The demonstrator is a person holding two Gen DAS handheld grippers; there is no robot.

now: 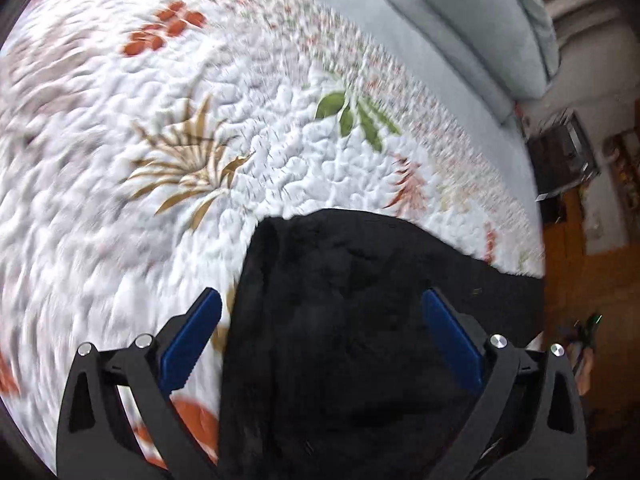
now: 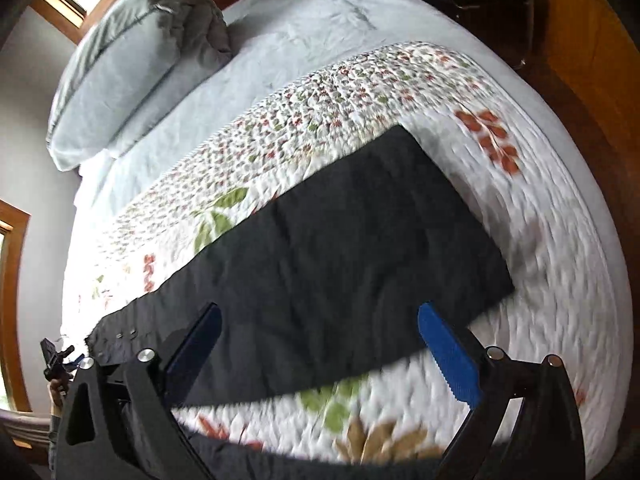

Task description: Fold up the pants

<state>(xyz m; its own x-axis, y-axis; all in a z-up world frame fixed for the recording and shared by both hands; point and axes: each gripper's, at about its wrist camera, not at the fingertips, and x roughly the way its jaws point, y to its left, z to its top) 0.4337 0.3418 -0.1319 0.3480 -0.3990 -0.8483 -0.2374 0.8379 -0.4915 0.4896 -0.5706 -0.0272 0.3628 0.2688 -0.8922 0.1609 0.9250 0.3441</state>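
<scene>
The black pants point(image 2: 320, 248) lay flat across the floral quilt point(image 2: 540, 240) on the bed point(image 2: 280, 52), well short of the pillow point(image 2: 132, 76). Both the left gripper point(image 1: 322, 320) and the right gripper point(image 2: 318, 332) hung over the fabric with jaws spread wide, pinching nothing.

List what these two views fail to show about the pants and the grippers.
- Left wrist view: the black pants run off the bottom edge behind the open left gripper; their folds vanish in the dark cloth.
- Right wrist view: the pants' near edge is motion-blurred behind the open right gripper.
</scene>
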